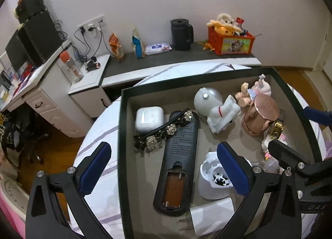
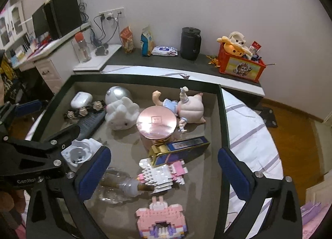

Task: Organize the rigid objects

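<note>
Hovering over a dark-rimmed box (image 1: 122,135) on the bed, both grippers spread wide and holding nothing. Left gripper (image 1: 164,168) right above the remote (image 1: 178,156), lying back-up with battery bay bare; flower clip (image 1: 164,133) across its top, earbud case (image 1: 148,119) just behind, white cup (image 1: 209,178) by the right finger. Right gripper (image 2: 164,174) above the white-pink brick toy (image 2: 164,173), bottle (image 2: 120,187) beside the left finger, pink brick house (image 2: 159,220) nearer, copper tin (image 2: 157,123) farther back.

pink brick house (image 2: 160,221) cut off below
</note>
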Demonstrator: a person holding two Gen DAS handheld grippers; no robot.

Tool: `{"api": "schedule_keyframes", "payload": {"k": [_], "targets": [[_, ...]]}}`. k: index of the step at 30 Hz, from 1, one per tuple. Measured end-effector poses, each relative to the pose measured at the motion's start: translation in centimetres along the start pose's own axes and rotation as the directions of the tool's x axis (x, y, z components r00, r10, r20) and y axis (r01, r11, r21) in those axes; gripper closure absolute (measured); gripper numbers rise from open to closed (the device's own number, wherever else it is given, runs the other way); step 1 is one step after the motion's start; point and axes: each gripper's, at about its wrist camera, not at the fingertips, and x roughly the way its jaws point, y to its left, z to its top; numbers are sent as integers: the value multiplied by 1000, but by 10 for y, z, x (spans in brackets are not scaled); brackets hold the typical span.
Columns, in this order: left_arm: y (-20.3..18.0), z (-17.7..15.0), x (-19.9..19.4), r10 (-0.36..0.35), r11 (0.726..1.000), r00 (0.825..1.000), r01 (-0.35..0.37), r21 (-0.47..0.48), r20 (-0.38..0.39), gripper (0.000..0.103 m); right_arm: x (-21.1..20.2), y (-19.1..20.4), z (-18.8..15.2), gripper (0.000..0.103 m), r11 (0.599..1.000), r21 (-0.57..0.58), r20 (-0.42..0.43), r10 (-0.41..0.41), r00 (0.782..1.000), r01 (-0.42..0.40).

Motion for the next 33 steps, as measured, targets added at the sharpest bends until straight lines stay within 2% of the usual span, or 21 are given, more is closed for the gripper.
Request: {"api": "schedule_keyframes", "payload": {"k": [6,9,13,18,23,29,33], "targets": [[13,-10,-23,14,998,1000,-13,-67,24,0,-13,2,-1,0,999,35,0,41,999,-41],[21,-20,-36,15,994,1000,-13,-105,25,0,-26,-1,-2,0,992,80,10,94,995,-95],[24,-34,-62,55,993,998,-50,-104,45,0,-50,3,-5,0,991,89,39,98,994,-101],[22,-52,-97,46,991,996,-37,-125,77,0,-90,15,-15,0,993,67,82,91,992,-97],[22,-76,-145,38,989,990,-17,-146,136,0,-141,26,-35,0,997,41,142,63,988,-69],[20,-112,-205,19,987,978,15,-162,208,0,-204,31,-74,0,997,34,232,57,971,-67],[14,-143,-241,44,986,967,-3,-165,250,0,-232,36,-100,0,998,35,260,47,964,-58]]}}
